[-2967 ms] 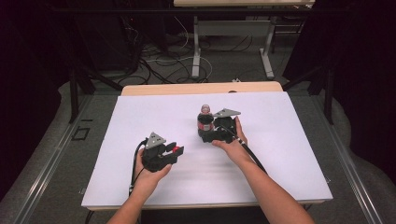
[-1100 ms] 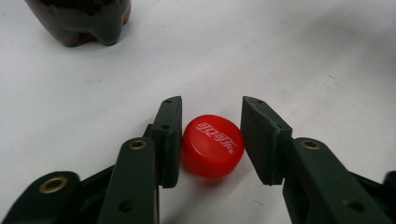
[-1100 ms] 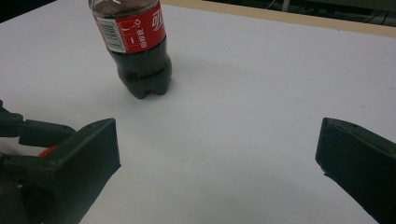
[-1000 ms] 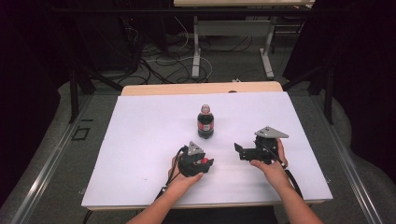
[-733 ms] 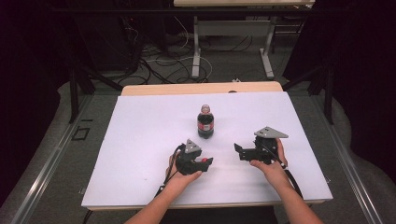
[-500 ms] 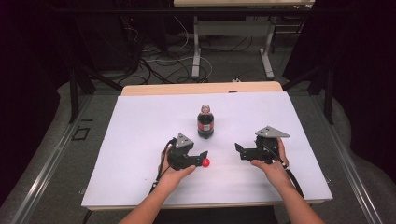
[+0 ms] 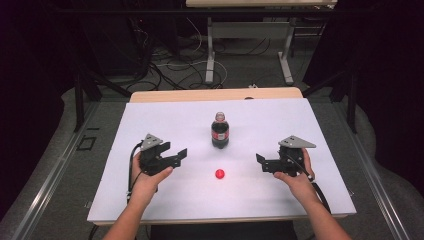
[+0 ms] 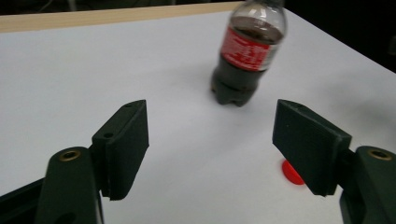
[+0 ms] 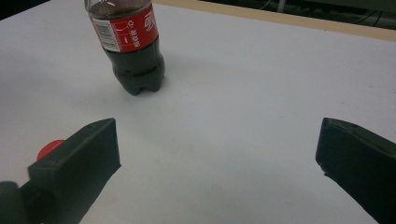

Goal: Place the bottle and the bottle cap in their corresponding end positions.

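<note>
A small cola bottle (image 7: 220,132) with a red label stands upright in the middle of the white table top (image 7: 150,120). A loose red cap (image 7: 219,174) lies flat just in front of it. My left gripper (image 7: 181,154) hovers to the left of the cap; its jaws have just been opening and hold nothing. In the left gripper view the bottle (image 8: 247,51) stands ahead and the cap (image 8: 290,171) peeks out beside the right jaw. My right gripper (image 7: 260,162) is open and empty, right of the cap. The right gripper view has the bottle (image 9: 130,42) and cap (image 9: 49,148) at left.
The white sheet ends at a wooden strip (image 7: 175,95) along the far edge. Beyond it are table legs (image 7: 210,55) and cables on a dark floor. Bare table lies on both sides of the bottle.
The left gripper has opened, left the red cap on the table in front of the bottle, and drawn away to the left and up. The right gripper has stayed put.
</note>
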Demonstrator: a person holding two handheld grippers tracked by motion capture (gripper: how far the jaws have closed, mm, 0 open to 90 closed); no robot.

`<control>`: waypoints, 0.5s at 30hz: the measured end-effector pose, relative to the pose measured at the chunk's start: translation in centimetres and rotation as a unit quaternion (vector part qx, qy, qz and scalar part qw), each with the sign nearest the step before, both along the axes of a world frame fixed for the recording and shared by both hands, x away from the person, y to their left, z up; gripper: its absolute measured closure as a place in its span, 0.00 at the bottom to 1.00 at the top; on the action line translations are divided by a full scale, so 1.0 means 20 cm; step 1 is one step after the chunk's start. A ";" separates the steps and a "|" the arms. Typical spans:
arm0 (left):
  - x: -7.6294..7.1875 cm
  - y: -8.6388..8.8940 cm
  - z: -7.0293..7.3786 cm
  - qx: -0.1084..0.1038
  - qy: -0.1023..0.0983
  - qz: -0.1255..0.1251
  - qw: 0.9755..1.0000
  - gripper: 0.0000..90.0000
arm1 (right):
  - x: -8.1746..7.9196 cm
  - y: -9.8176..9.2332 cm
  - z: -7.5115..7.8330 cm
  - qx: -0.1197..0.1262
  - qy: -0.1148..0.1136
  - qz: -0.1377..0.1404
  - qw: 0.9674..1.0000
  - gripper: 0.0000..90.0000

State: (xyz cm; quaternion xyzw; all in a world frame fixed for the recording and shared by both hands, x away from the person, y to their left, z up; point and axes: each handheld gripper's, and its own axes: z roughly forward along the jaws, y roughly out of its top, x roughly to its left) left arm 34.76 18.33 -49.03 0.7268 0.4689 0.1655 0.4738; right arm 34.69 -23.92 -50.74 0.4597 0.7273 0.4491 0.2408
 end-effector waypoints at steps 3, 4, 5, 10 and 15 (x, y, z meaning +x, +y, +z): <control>-0.01 0.07 -0.01 0.008 -0.004 0.014 1.000 0.15 | -0.01 -0.02 0.00 0.001 0.000 -0.005 1.000 0.00; -0.02 0.09 -0.01 0.007 -0.004 0.016 1.000 0.11 | -0.01 -0.03 0.00 -0.003 0.001 -0.007 1.000 0.00; -0.02 0.11 -0.02 0.009 -0.005 0.018 1.000 0.07 | -0.01 -0.04 0.00 -0.001 -0.003 -0.010 1.000 0.00; -0.04 0.20 -0.06 0.009 -0.018 0.034 0.999 0.01 | -0.02 -0.11 -0.01 -0.003 0.001 -0.026 1.000 0.00; -0.04 0.28 -0.12 0.010 -0.015 0.059 0.998 0.01 | -0.02 -0.17 -0.04 0.001 0.007 -0.043 0.999 0.00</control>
